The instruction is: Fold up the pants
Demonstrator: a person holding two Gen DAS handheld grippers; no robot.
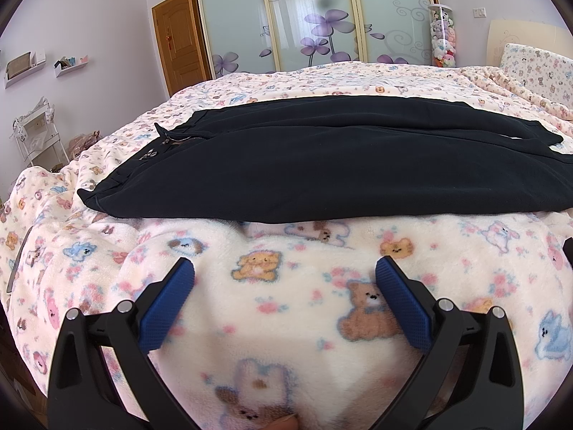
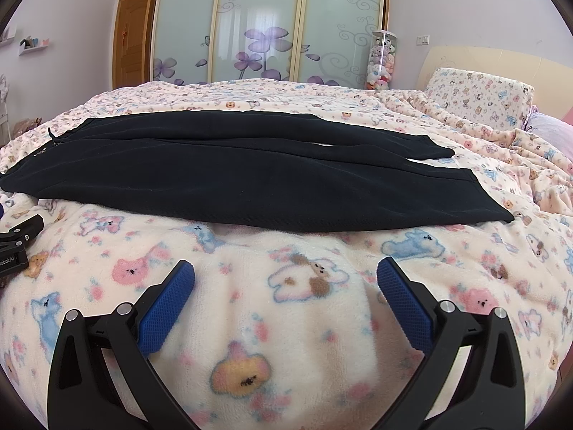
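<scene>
Fleecy blanket (image 1: 286, 286) under flat black pants (image 1: 322, 165)

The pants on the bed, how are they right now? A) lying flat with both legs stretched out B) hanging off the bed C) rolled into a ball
A: the dark pants lie flat on the teddy-bear blanket, legs side by side, ends to the right.

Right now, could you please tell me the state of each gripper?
Left gripper: open, holding nothing, over the blanket short of the black pants.
Right gripper: open, holding nothing.
</scene>
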